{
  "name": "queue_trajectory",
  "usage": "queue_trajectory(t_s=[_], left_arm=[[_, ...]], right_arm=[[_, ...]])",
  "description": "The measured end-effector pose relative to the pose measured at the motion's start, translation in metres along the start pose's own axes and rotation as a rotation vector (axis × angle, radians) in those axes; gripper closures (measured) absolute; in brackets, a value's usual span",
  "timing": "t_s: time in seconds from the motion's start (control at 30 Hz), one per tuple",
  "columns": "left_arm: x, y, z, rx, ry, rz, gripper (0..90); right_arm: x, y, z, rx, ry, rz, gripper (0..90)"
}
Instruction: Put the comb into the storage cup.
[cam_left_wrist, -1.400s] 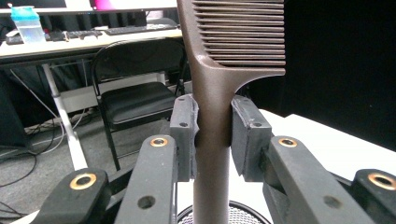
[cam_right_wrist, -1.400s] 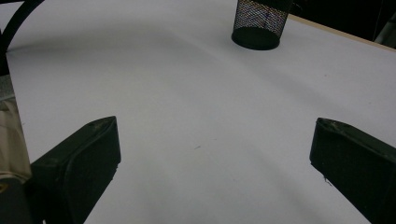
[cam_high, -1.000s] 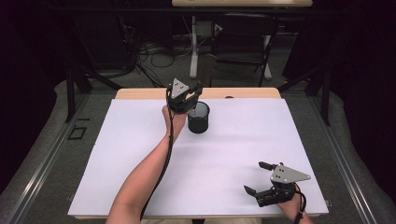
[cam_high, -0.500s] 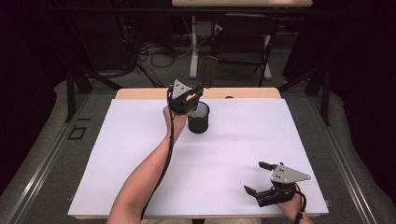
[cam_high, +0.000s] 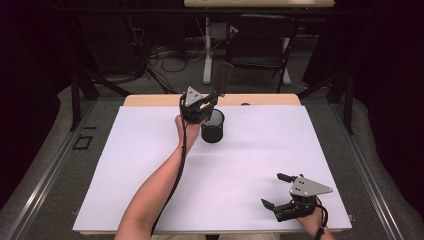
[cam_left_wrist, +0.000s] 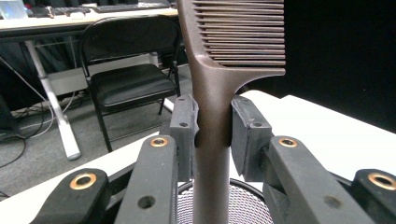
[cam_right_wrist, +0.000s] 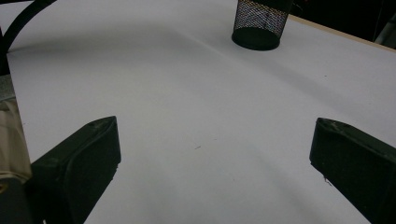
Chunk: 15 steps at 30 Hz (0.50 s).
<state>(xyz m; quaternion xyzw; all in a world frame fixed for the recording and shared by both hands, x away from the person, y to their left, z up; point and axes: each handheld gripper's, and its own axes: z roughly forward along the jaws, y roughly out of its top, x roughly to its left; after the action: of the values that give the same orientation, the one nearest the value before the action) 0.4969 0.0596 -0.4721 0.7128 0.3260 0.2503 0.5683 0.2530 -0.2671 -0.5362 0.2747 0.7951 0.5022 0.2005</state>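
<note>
Comb (cam_left_wrist: 211, 107) stands upright in my left tool (cam_left_wrist: 211, 135), jaws clamped on its handle, directly above the mesh cup (cam_high: 213, 126). I judge a straight, vertical descent best. My right tool (cam_high: 280, 192) rests wide open, empty, on the counter (cam_high: 125, 165).

Lab or recording studio, probably; surroundings too dark to be sure.
White-covered table (cam_high: 150, 165) on grey carpet, black drapes at both sides. Beyond the left gripper (cam_left_wrist: 212, 123): folding chair (cam_left_wrist: 126, 74), desk (cam_left_wrist: 70, 21) with a keyboard, loose cables (cam_high: 160, 55) on the floor.
</note>
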Motion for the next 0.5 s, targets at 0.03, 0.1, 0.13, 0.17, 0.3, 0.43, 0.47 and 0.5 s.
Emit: queue_trajectory(t_s=[0.03,0.1,0.13,0.17,0.3,0.43,0.47,0.5], left_arm=[[0.0,0.0,0.0,0.0,0.0,0.0,72.4],[-0.0001,-0.0005,0.0007,0.002,0.0,-0.001,72.4],[0.0002,-0.0009,0.001,0.006,0.0,-0.001,72.4],[0.0002,-0.0009,0.001,0.006,0.0,-0.001,72.4],[0.0007,-0.0015,0.0014,0.011,0.001,-0.002,72.5],[0.0011,-0.002,0.0017,0.02,0.0,0.002,72.4],[0.0012,-0.0021,0.0018,0.022,-0.002,0.003,72.5],[0.0012,-0.0021,0.0018,0.022,-0.002,0.003,72.5]], right_arm=[[0.0,0.0,-0.0001,0.001,0.0,0.0,1.5],[-0.0001,0.0,-0.0001,0.001,0.0,0.001,1.5],[0.0,0.0,-0.0001,-0.001,0.0,0.0,1.5],[0.0001,0.0,-0.0001,-0.002,0.0,0.0,1.5],[0.0,0.0,-0.0001,-0.002,0.0,0.001,1.5],[0.0001,0.0001,-0.0001,0.0,0.0,0.001,1.5],[0.0,0.0,-0.0001,0.0,0.001,0.001,1.5],[0.0,0.0,-0.0001,0.0,0.001,0.001,1.5]])
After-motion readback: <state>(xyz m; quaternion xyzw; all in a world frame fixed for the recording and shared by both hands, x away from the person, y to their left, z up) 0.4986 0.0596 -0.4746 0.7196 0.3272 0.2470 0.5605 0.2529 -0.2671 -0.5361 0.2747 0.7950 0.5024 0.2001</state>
